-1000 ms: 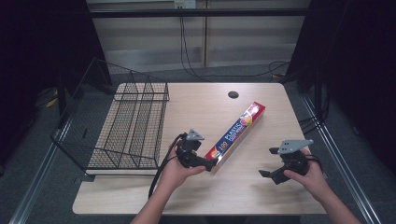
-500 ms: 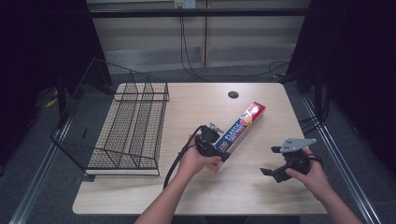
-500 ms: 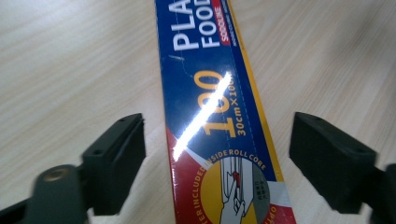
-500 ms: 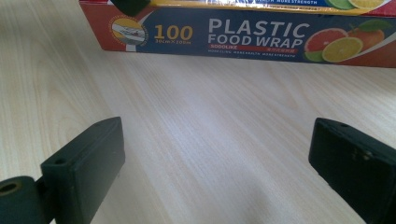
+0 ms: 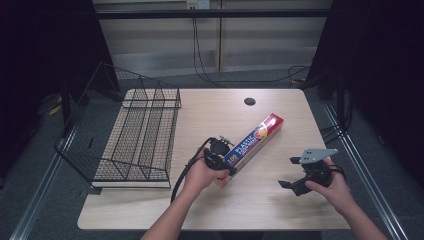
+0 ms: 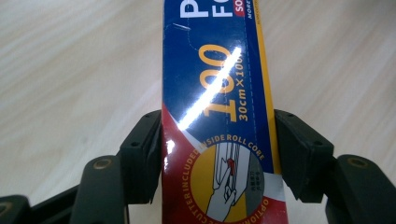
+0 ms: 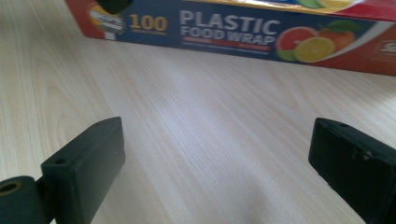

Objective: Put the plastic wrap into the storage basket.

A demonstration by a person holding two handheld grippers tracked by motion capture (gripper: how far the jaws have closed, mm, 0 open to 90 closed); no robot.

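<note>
A long blue and red plastic food wrap box (image 5: 256, 139) lies slantwise on the wooden table (image 5: 215, 112). My left gripper (image 5: 228, 166) sits at the box's near end. In the left gripper view the box (image 6: 217, 84) fills the gap of my left gripper (image 6: 217, 156); the jaws have just been closing and both pads press its sides. To the right of the box a hand holds my right gripper (image 5: 287, 172) just above the table. In the right gripper view that gripper (image 7: 219, 163) stands open over bare wood, and the box (image 7: 224, 28) lies across the far side.
A black wire basket (image 5: 135, 135) takes up the table's left part, its wall tilting out past the left edge. A round cable hole (image 5: 249, 101) sits near the far edge. The left gripper's cable (image 5: 186, 172) loops along the forearm. Bare wood (image 5: 240, 210) lies at the front.
My left gripper has moved right from beside the basket to the box's near end, and its jaws have closed on the box. The right gripper has stayed put.
</note>
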